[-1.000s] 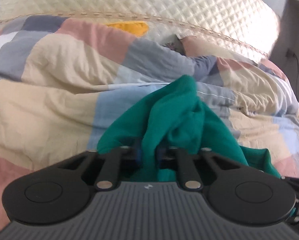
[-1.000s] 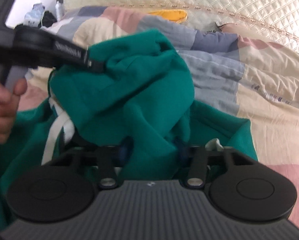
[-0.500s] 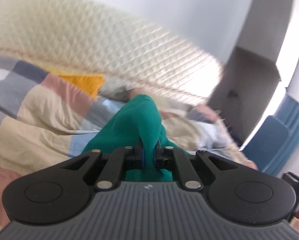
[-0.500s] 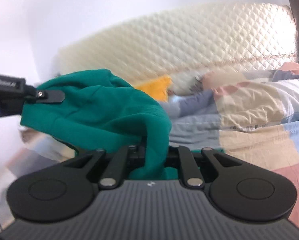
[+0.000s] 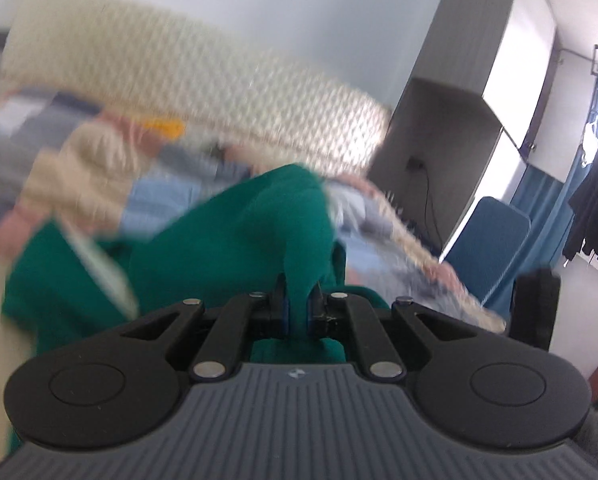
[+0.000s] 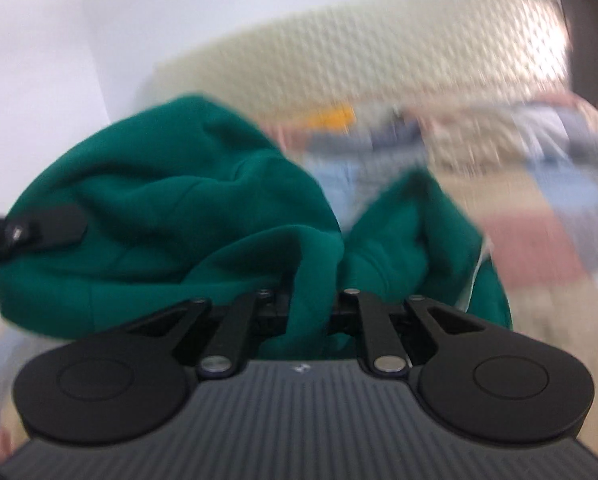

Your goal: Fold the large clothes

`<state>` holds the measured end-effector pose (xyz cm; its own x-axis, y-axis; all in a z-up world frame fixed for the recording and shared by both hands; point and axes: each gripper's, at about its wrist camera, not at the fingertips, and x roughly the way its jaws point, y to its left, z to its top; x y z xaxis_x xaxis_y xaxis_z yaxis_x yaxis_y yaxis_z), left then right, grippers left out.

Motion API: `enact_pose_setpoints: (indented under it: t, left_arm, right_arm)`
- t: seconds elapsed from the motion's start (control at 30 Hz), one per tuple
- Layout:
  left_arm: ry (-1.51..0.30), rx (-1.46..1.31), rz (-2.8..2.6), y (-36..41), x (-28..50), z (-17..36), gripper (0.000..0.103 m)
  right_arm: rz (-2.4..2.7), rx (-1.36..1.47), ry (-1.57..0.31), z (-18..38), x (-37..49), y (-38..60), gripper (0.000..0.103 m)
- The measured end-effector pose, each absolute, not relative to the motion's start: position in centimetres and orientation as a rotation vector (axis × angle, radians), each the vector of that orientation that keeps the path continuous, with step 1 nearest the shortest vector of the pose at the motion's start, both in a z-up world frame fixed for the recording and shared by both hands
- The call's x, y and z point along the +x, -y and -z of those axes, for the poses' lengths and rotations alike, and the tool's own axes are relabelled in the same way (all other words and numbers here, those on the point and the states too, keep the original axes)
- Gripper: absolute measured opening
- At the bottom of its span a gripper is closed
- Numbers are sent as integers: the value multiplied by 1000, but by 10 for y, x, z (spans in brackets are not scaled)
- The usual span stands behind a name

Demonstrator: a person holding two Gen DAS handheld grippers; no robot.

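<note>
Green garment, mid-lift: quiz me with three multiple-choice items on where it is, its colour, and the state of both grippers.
1. Where is the bunched garment in the right wrist view?
A. Flat on the floor
B. Held up over the patchwork quilt
C. Draped on the blue chair

2. What colour is the garment?
A. Green
B. Yellow
C. Black

3. What state are the two grippers in?
A. Both open
B. Only the left shut
C. Both shut on the garment

Answers:
1 B: the green garment bulges up between the grippers, with the patchwork quilt behind and below it.
2 A: it is green in both views, with a pale edge.
3 C: fabric is pinched in the left gripper and the right gripper; the left gripper's finger also presses the cloth at the right view's left edge.
</note>
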<state>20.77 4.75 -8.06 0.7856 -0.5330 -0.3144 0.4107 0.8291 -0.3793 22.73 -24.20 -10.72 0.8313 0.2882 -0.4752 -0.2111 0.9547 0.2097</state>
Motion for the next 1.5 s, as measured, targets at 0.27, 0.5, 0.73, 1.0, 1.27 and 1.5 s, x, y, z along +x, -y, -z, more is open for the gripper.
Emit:
enact_pose_setpoints:
  t: [0.27,0.5,0.73,1.0,1.27,1.5]
  left_arm:
    - [-711,-218,417,-30,183,198,8]
    - [-766,-122,403,-15,186,229,9]
    - [-704,-162,429,-35,169,208,48]
    - [-581,-355,365,-90,162,169,60]
    - [-647,-449,270,-97,309,144,60]
    - [-760,-530,151,-89,452,154,60]
  right_arm:
    - [-151,289,-710,152,198,263,26]
    - [-162,388,-540,133,179,283,50]
    - [-342,466,-403,131,213,271,50]
    - [-418,280,-610,171,253,217,32]
    - [-440,168,-694,184,265,201,32]
    - [-529,207,-625,174,261,216,34]
